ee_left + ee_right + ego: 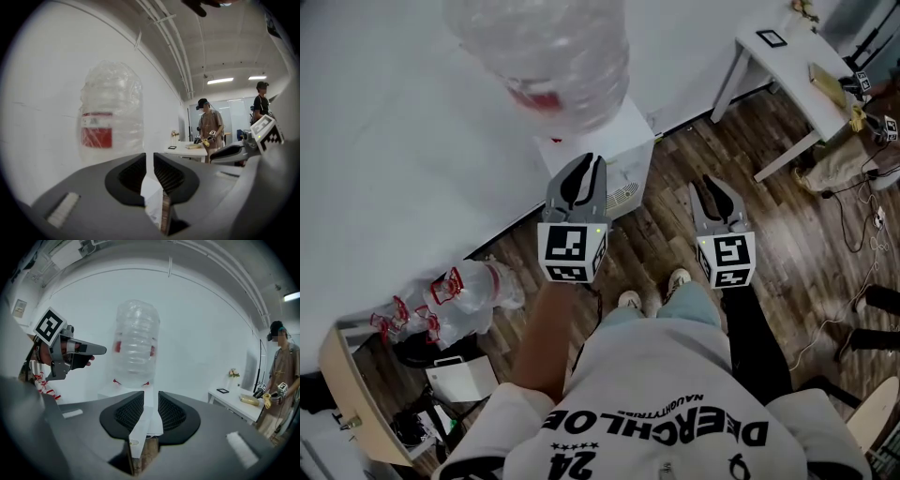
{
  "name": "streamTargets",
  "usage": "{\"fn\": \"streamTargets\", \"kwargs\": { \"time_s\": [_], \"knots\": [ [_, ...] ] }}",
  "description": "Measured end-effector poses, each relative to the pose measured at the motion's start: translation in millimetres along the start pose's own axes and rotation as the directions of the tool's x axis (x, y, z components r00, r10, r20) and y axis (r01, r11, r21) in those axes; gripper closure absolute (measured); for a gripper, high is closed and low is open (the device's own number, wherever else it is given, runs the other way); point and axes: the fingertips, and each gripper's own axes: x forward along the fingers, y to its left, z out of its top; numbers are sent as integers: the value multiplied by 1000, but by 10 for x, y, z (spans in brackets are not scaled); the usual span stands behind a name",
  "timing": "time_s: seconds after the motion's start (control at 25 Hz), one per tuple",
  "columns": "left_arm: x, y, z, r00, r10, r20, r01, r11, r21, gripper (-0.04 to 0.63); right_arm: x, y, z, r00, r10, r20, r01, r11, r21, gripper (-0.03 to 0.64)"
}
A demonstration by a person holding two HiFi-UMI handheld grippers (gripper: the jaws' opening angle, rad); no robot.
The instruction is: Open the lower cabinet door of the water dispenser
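The white water dispenser [602,150] stands against the wall with a big clear bottle [548,56] on top. My left gripper [584,176] hovers just in front of its top, and my right gripper [718,199] floats over the floor to its right. Both stand slightly open with nothing between their jaws. In the left gripper view the left gripper [149,161] frames a strip of the dispenser's white front [151,194], bottle [110,112] up left. The right gripper [151,399] faces the bottle [136,345] and dispenser [117,391]. I cannot make out the lower door's handle.
A white table [787,66] stands at the back right, with a person [281,364] beside it. Several empty bottles [459,291] lie on the wooden floor to the left, by a box and cables. More cables [862,225] trail on the right.
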Motion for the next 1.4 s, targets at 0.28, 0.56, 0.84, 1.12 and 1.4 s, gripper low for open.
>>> {"fn": "streamTargets", "kwargs": {
  "time_s": [0.28, 0.56, 0.84, 1.12, 1.4],
  "knots": [
    [264, -82, -1, 999, 41, 12, -41, 999, 8, 546, 341, -250, 56, 996, 68, 49, -66, 997, -35, 540],
    [858, -80, 73, 987, 163, 10, -163, 987, 14, 546, 1097, -658, 232, 967, 241, 85, -236, 969, -70, 540],
    [1482, -137, 89, 971, 238, 7, -238, 971, 4, 546, 1731, -1007, 224, 920, 385, 77, -378, 922, -87, 540],
    [1851, -169, -33, 946, 323, -20, -323, 946, 5, 546, 2110, -1259, 34, 874, 483, 42, -478, 873, -92, 540],
    [1955, -326, -138, 939, 335, -74, -335, 942, 14, 546, 2312, -1192, -172, 830, 558, 11, -556, 828, -70, 540]
  ]
}}
